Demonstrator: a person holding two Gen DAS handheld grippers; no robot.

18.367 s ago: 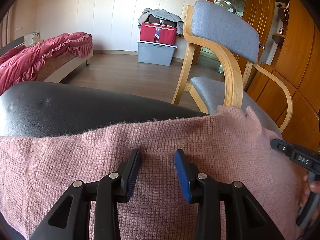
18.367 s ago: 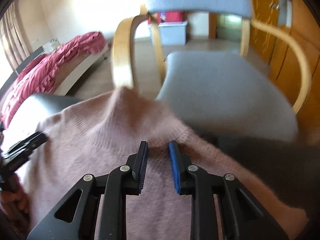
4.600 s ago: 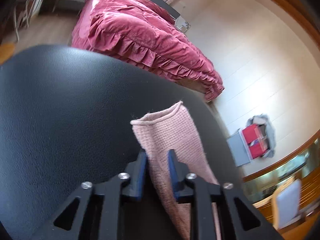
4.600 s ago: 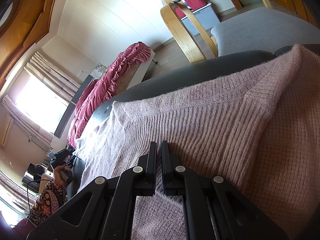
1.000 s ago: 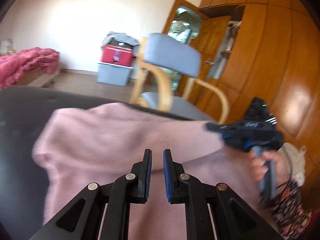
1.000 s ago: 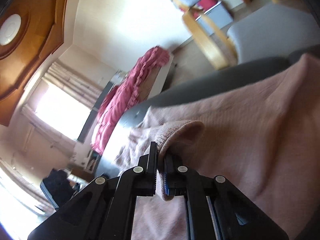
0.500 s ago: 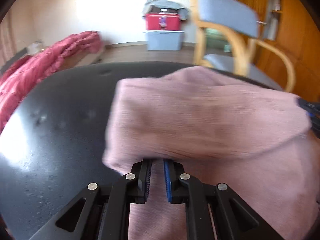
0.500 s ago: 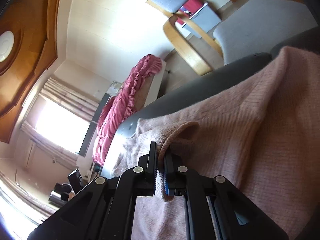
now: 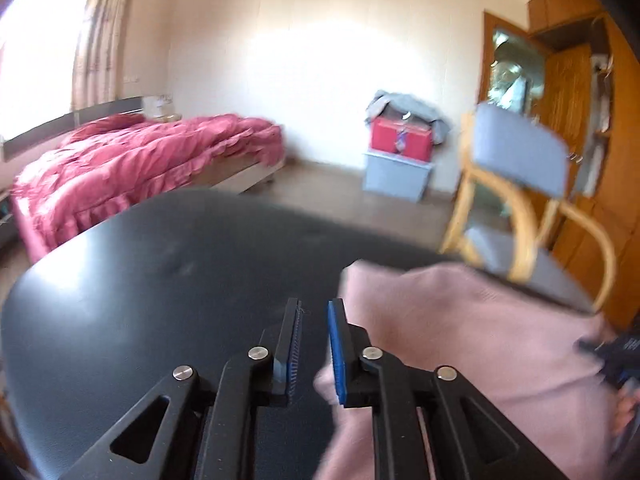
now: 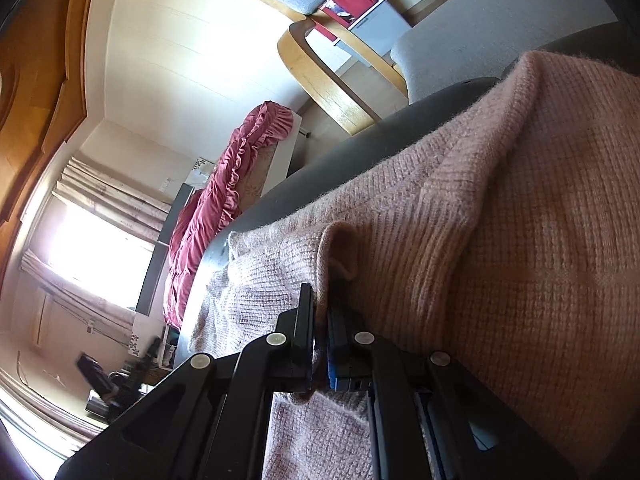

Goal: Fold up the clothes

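A pink knitted sweater (image 9: pixel 460 332) lies partly folded on a black padded table (image 9: pixel 160 280). My left gripper (image 9: pixel 314 344) is slightly open and empty, above the bare table just left of the sweater's edge. My right gripper (image 10: pixel 320 344) is shut on a ribbed edge of the sweater (image 10: pixel 500 240), which rises in a fold above the fingers. The right gripper also shows at the right edge of the left wrist view (image 9: pixel 616 352).
A grey chair with a wooden frame (image 9: pixel 520 184) stands just beyond the table's far right edge. A bed with a red cover (image 9: pixel 140 160) is to the far left. A grey box with a red bag (image 9: pixel 400 160) stands by the wall. Wooden cabinets (image 9: pixel 616 140) are at the right.
My left gripper has let go of the sweater fold, opened a little and moved left over the bare table. My right gripper still holds the ribbed edge and has barely moved.
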